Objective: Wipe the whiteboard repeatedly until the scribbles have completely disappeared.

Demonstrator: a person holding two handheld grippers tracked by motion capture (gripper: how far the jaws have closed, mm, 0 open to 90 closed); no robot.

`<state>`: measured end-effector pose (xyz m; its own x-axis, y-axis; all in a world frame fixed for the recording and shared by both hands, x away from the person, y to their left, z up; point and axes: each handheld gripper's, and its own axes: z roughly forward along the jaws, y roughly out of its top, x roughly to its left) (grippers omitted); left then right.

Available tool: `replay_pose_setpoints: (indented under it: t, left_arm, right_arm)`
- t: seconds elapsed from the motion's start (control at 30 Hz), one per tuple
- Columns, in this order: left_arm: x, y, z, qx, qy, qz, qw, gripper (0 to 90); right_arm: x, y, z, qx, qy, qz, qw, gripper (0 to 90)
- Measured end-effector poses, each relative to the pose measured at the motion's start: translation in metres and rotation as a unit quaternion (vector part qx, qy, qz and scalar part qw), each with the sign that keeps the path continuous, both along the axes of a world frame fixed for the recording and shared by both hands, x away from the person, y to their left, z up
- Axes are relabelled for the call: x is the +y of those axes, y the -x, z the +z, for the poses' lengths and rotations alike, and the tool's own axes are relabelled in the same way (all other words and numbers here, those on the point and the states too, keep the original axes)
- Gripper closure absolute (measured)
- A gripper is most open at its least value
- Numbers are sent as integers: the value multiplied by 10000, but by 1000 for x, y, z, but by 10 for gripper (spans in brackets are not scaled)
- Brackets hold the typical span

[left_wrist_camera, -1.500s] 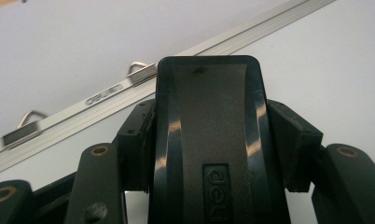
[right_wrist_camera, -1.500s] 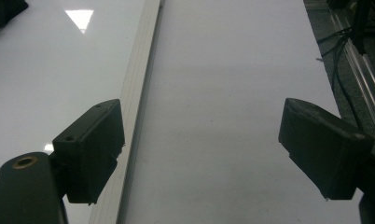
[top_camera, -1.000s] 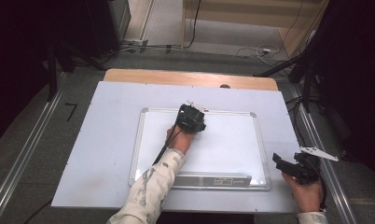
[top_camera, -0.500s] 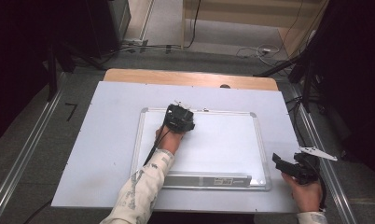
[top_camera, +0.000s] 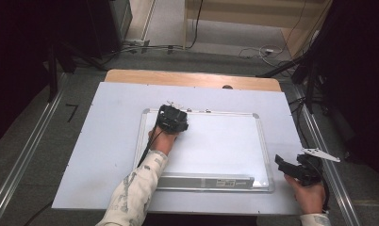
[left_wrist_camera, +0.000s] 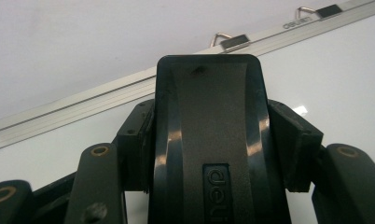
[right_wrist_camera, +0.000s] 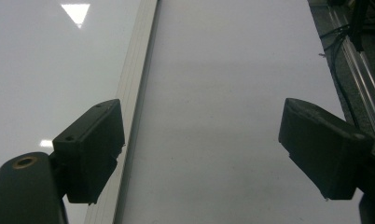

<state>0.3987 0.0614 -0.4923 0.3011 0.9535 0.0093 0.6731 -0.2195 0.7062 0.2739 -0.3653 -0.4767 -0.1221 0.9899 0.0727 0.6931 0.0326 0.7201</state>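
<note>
A white whiteboard (top_camera: 216, 146) with a silver frame lies flat on the pale table cover (top_camera: 107, 132). My left gripper (top_camera: 172, 118) sits over the board's upper left part, near its top rail. In the left gripper view its jaws are shut on a black eraser (left_wrist_camera: 209, 140), whose block stands between the pads (left_wrist_camera: 293, 144) and rests against the board surface (left_wrist_camera: 344, 70). My right gripper (top_camera: 284, 165) hovers by the board's lower right corner, open, with nothing between its jaws. In the right gripper view the board's frame rail (right_wrist_camera: 129, 93) runs up past the left pad (right_wrist_camera: 92, 149).
A pen tray (top_camera: 206, 181) runs along the board's near edge. Two metal hanger clips (left_wrist_camera: 232, 41) sit on the top rail. A wooden strip (top_camera: 192, 79) borders the table's far side, metal rails (top_camera: 22, 160) flank it, and cables lie on the floor beyond.
My left gripper has slid leftward along the upper part of the board with the eraser, from near the middle toward the upper left corner. The right gripper has stayed put.
</note>
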Motion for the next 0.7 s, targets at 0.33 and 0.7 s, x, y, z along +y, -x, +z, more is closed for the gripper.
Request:
replay_pose_setpoints:
  t: [0.33,0.7]
  left_arm:
    - [16,1,0,-7,25,105,9999,407]
    - [29,4,-1,-18,40,194,9998,407]
  right_arm:
    - [0,0,0,13,14,15,10000,130]
    - [1,0,0,10,-5,2,10000,130]
